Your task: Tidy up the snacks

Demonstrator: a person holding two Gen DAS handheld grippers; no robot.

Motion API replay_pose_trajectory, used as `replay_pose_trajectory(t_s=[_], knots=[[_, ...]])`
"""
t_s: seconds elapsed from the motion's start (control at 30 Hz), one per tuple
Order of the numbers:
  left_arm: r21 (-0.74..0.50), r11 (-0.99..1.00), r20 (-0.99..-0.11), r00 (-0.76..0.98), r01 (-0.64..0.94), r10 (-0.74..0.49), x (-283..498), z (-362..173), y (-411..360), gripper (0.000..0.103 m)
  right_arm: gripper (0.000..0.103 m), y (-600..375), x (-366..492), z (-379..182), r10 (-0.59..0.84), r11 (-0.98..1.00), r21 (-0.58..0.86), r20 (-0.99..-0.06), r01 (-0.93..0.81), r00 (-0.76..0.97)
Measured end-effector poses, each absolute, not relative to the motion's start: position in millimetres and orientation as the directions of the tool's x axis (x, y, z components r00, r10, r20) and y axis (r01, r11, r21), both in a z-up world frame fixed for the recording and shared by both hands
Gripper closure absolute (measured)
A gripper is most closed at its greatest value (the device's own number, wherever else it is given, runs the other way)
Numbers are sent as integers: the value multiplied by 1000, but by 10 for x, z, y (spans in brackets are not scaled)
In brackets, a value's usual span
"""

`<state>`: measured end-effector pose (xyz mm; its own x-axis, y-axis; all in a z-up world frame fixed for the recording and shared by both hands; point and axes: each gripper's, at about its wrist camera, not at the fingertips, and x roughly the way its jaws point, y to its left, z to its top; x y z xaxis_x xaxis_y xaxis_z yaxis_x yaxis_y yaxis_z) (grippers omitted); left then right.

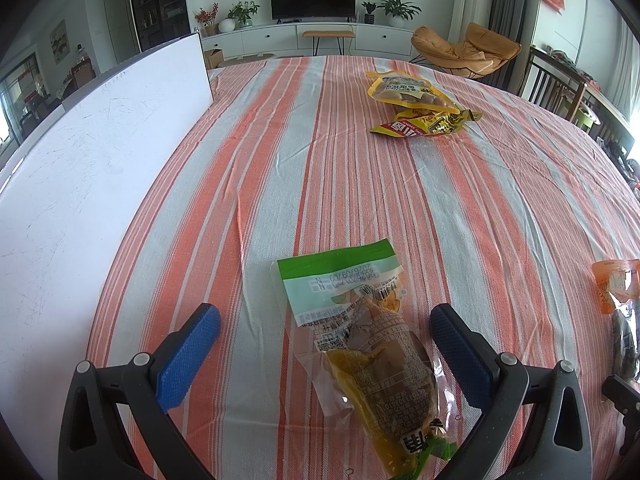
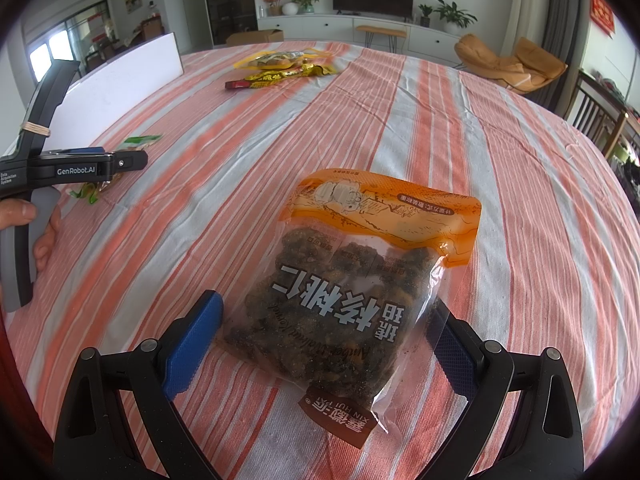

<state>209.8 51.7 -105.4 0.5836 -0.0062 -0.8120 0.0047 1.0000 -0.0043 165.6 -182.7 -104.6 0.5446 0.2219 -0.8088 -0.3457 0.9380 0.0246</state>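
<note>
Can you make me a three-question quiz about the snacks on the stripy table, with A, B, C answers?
1. Where is the walnut bag?
A. Between the right tongs' fingers
B. On the orange chair
C. Leaning on the white board

2. What colour is the top of the walnut bag?
A. Purple
B. Orange
C. Black

3. How are the left tongs over the green-topped packet?
A. Shut tight on it
B. Open, one finger on each side
C. Far across the table from it

Answers:
1 A, the bag lies on the cloth with a blue finger on either side.
2 B, the band above the clear window is orange.
3 B, both blue pads stand apart from the packet with cloth showing between.
</note>
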Motion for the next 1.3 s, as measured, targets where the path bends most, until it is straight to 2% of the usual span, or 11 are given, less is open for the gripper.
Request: replay_pose_trajectory(t_s=[0.23, 0.4, 0.5, 0.6, 0.7, 0.77, 0.8, 0.9, 1.0, 1.23, 1.3], knots=[[-7, 1000, -817, 576, 19, -17, 2096, -1050, 526, 0, 4, -1869, 1656, -1033, 251, 937, 59, -801, -345, 543], [-33, 987, -873, 476, 155, -104, 2018, -1019, 536, 0, 5, -2462, 1775, -907, 463, 883, 431, -738, -184, 492], [-62, 981, -874, 466, 182, -141, 1921, -1003, 544, 2, 5, -2634, 1871, -857, 440, 884, 463, -767, -72, 467], [-26, 980, -873, 472, 199, -119, 1907, -990, 484, 15, 4, -2384, 1977, -904, 370, 925, 375, -850, -64, 375], [3, 980, -859, 503, 198, -99, 1878, -920, 455, 54, 4, -1965, 2010, -929, 203, 978, 172, -925, -120, 322], [2, 983, -865, 494, 183, -90, 1885, -901, 490, 59, 8, -1753, 1983, -962, 123, 980, 66, -944, -188, 307], [-21, 983, -860, 497, 184, -111, 1863, -891, 527, 63, 18, -1711, 1948, -959, 110, 978, 46, -941, -202, 319], [-106, 982, -840, 515, 156, -172, 1717, -821, 677, 63, 56, -1826, 1856, -783, 134, 985, 83, -915, -149, 381], [-237, 964, -805, 531, 122, -265, 1575, -722, 832, 63, 81, -2021, 1821, -595, 232, 972, 202, -880, -117, 415], [-313, 943, -764, 559, 116, -322, 1345, -537, 981, 63, 83, -2029, 1797, -556, 260, 966, 234, -877, -113, 405], [-318, 941, -763, 559, 114, -325, 1293, -520, 1003, 63, 76, -2048, 1807, -535, 211, 977, 191, -889, -90, 406]])
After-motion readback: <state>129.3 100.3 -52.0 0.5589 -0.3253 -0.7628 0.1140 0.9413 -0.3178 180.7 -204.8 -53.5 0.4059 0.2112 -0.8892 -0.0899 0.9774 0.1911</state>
